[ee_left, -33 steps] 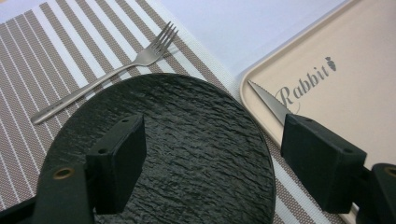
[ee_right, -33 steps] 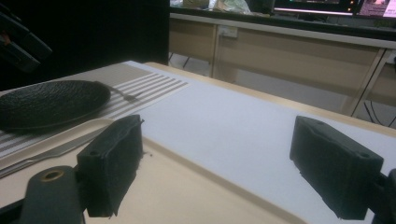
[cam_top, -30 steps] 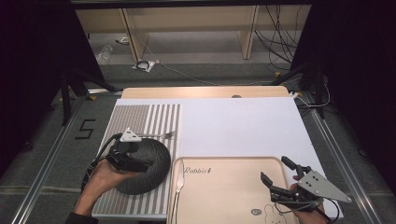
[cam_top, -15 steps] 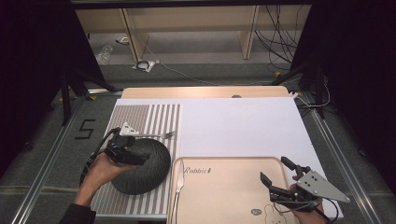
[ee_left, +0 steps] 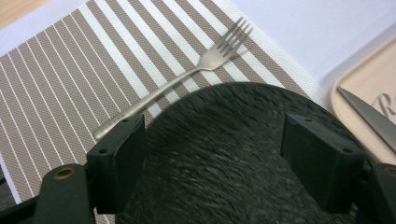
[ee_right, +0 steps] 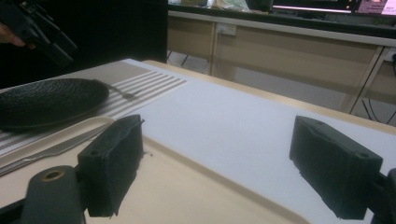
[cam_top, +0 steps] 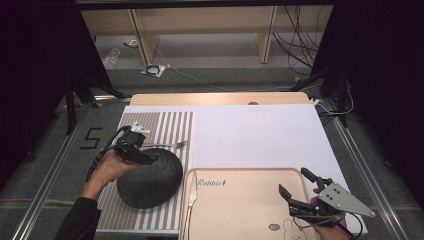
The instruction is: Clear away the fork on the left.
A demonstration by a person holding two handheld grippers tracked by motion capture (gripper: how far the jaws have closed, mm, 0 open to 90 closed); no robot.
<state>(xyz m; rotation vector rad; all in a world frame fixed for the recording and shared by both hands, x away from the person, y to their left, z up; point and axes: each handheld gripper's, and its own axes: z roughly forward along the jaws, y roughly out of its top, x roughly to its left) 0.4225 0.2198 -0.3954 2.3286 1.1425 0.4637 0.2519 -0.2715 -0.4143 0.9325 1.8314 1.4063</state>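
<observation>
Hovering over the near-left part of the table, the left gripper (cam_top: 145, 156) is held above one black plate (cam_top: 150, 177), and its jaws are seen spread apart with nothing between them. In the left gripper view, the plate's dark textured surface (ee_left: 233, 158) is found directly under and between the two jaws, but no contact can be confirmed. One fork (ee_left: 177, 79) is laid just beyond the left gripper's jaws, on the one striped placemat (ee_left: 70, 79); its prongs are turned away from the gripper, and its handle end is seen close to the left jaw. The plate is rested on this same placemat (cam_top: 165, 125).

One beige tray (cam_top: 240, 200) is placed to the right of the plate, between the two grippers. One knife (cam_top: 190, 205) is laid along the tray's left edge, just beside the plate; its blade (ee_left: 369, 116) is seen at the right of the left gripper view.

The right gripper (cam_top: 300, 192) is held over the tray's near-right corner, well apart from the plate. Its jaws are also spread wide and empty. In the right gripper view, the tray's surface (ee_right: 196, 191) is seen under the jaws, and the plate (ee_right: 46, 100) far ahead at the left.

Two grippers, one plate, one fork, one knife, one tray and one placemat are counted.
</observation>
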